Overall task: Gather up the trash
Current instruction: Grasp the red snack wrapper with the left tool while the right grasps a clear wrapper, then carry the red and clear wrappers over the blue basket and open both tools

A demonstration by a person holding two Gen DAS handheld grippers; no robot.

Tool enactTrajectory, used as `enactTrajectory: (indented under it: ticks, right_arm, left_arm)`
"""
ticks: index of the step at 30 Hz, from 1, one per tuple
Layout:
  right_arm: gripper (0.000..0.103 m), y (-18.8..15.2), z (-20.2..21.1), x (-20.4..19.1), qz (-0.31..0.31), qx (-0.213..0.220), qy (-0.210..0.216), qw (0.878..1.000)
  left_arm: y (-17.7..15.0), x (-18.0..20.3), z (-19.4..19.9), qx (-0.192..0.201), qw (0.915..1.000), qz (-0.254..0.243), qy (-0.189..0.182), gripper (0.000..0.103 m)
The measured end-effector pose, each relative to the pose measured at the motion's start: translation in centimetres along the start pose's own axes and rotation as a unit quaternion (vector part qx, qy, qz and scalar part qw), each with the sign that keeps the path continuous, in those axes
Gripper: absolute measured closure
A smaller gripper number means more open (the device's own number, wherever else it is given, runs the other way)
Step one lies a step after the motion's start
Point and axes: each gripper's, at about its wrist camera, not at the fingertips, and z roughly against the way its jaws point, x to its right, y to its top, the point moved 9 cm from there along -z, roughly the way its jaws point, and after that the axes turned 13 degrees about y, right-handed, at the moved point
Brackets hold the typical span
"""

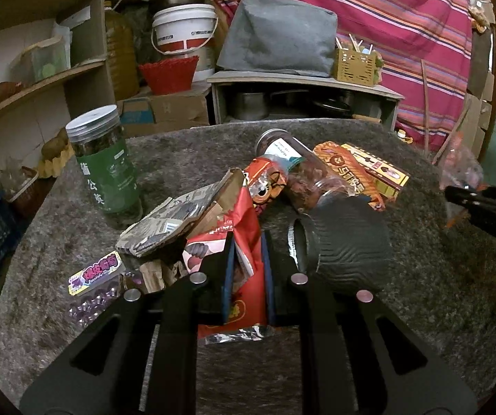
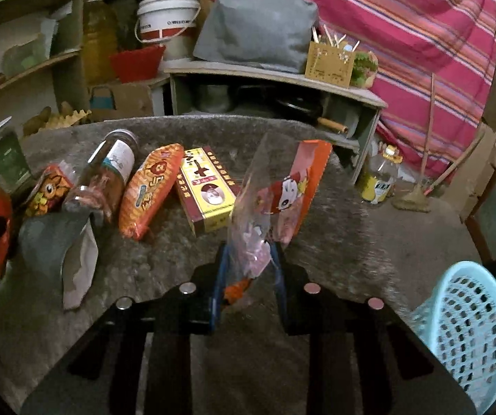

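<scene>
My left gripper (image 1: 246, 259) is shut on a red snack wrapper (image 1: 244, 242) with a foil end, low over the grey felt table (image 1: 178, 159). My right gripper (image 2: 249, 259) is shut on a clear plastic bag with an orange and pink cartoon print (image 2: 282, 190), held upright above the table; it shows blurred at the right edge of the left wrist view (image 1: 462, 166). A light blue mesh basket (image 2: 469, 328) stands at the lower right of the right wrist view, beside the table.
On the table lie a torn newspaper packet (image 1: 175, 214), a purple candy pack (image 1: 95, 273), a black ribbed cup (image 1: 344, 242) on its side, a tipped clear jar (image 2: 106, 169), an orange snack bag (image 2: 147, 186) and a yellow box (image 2: 206, 186). A green-labelled jar (image 1: 104, 162) stands upright at left.
</scene>
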Motion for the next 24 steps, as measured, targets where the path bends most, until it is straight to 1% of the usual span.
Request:
enactTrajectory:
  ticks: [3,8,13,16,19,24]
  right_arm:
    - [0.078,-0.4,1.5,0.6,0.007,0.006,-0.003,1.000]
    - [0.078,-1.3,3.7,2.3,0.008,0.012,-0.006,1.000]
    - [0.078,-2.0,5.6,4.0,0.012,0.018,-0.010,1.000]
    - [0.078,-2.2,7.2,5.3,0.013,0.028,-0.016,0.999]
    - [0.078,-2.3,8.8,6.9,0.003,0.039,-0.014,0.999]
    - [0.078,-3.0,10.4,10.4,-0.018,0.038,-0.024,0.999]
  left_arm:
    - [-0.1,0.6,0.6,0.007,0.9999,-0.009,0.004,0.090]
    - [-0.3,2.0,2.9,0.028,0.9994,-0.020,-0.001,0.090]
    - [0.5,3.9,5.1,0.045,0.9986,-0.019,-0.019,0.090]
    - [1.0,5.5,5.8,0.051,0.9982,-0.028,-0.016,0.090]
    - [1.3,7.1,6.4,0.050,0.9982,-0.022,-0.023,0.090]
    - [2.1,10.1,7.7,0.064,0.9969,-0.041,-0.021,0.090]
